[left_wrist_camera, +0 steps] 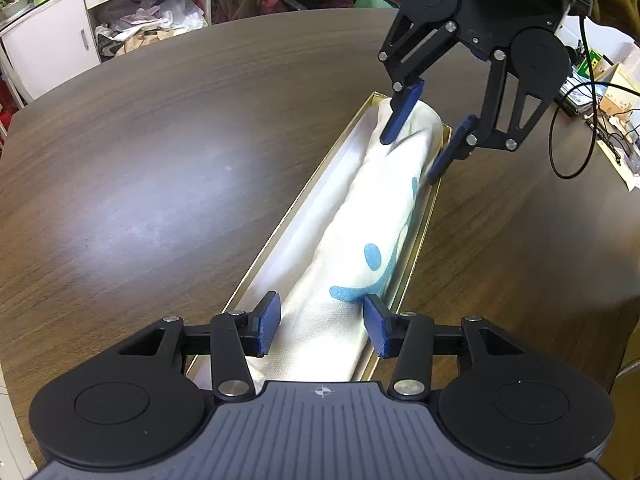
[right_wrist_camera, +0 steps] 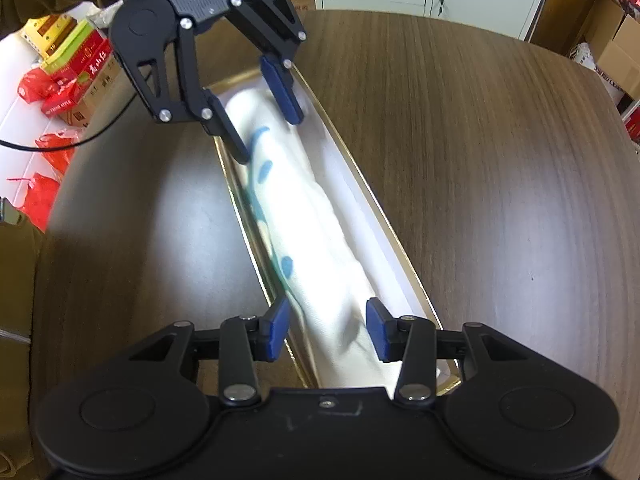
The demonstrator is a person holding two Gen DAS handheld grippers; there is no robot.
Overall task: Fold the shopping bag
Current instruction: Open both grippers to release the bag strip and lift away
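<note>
1. Shopping bag (left_wrist_camera: 360, 216), white cloth with blue print, lies rolled lengthwise in a narrow gold-rimmed box (left_wrist_camera: 280, 236) near the middle of the round table (left_wrist_camera: 160, 140).
2. Left gripper (left_wrist_camera: 322, 326) straddles one end of the roll and right gripper (right_wrist_camera: 326, 330) the other; both have their jaws spread, pinching nothing.
3. Risk: the loose roll could spring open or bunch up if only one end is squeezed or lifted.
4. Risk: a finger could catch the thin box rim and drag or tip the box.
5. In the way: the box walls crowd the roll, leaving the fingers little room.
6. Around: cardboard boxes (right_wrist_camera: 616, 52) and red packets (right_wrist_camera: 60, 92) beyond the table edge, well apart.
</note>
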